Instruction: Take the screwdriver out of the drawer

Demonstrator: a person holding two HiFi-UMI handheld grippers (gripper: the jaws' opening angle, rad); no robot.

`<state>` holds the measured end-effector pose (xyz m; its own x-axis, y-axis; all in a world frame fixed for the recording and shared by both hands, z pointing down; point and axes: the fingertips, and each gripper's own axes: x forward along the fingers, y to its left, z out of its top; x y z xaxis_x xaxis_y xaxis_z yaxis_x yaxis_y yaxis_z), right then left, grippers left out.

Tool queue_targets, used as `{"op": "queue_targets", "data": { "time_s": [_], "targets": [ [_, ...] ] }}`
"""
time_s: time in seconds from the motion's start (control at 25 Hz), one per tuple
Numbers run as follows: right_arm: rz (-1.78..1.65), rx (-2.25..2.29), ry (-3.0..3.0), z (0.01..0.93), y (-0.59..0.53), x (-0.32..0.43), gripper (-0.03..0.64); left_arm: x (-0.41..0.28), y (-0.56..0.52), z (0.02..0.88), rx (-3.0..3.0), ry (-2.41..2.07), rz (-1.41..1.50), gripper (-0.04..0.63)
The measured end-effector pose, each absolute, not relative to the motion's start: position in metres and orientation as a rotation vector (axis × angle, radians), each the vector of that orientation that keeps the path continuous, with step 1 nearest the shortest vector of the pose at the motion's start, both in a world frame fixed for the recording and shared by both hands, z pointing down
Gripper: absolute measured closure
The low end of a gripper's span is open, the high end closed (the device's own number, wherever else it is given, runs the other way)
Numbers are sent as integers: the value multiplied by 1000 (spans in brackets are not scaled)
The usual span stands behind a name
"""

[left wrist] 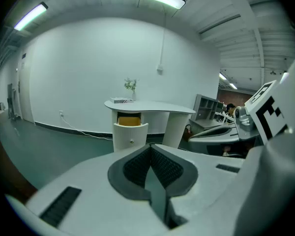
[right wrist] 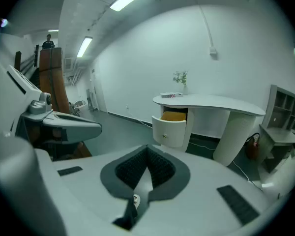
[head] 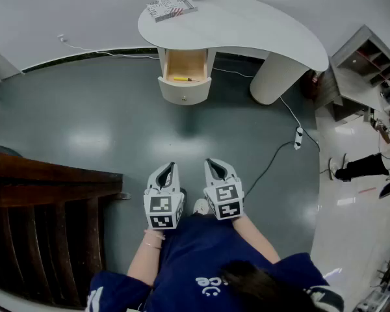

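A white desk (head: 247, 25) stands against the far wall with its drawer (head: 185, 86) pulled open. Inside the drawer lies a yellow screwdriver (head: 182, 78). The drawer (left wrist: 130, 131) also shows in the left gripper view and the drawer (right wrist: 172, 129) in the right gripper view, well ahead of both. My left gripper (head: 170, 168) and right gripper (head: 214, 166) are held side by side close to the person's body, far from the desk. Both are shut with nothing between the jaws.
A dark wooden structure (head: 45, 194) stands at the left. A cable with a power strip (head: 298, 137) lies on the floor at the right. Grey shelving (head: 364, 60) stands at the right of the desk. A booklet (head: 171, 7) and a small plant (left wrist: 131, 85) sit on the desk.
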<state>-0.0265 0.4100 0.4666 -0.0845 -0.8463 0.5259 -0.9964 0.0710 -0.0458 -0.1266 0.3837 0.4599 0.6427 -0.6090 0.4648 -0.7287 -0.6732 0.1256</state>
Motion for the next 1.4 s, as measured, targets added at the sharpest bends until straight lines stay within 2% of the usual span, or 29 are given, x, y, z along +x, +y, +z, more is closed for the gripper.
{"op": "queue_targets", "data": {
  "time_s": [0.6,1.04,1.4],
  "targets": [
    [718,1988,-1875,483,346,3,609,-123,290,472,2539,-989,535,591],
    [727,2104,-1838,484,284,-3,609,-126,226,473,2585,-866,518,591],
    [819,2034,-1897,497,252,6,609,-113,200,477,2580,-905,544,591]
  ]
}}
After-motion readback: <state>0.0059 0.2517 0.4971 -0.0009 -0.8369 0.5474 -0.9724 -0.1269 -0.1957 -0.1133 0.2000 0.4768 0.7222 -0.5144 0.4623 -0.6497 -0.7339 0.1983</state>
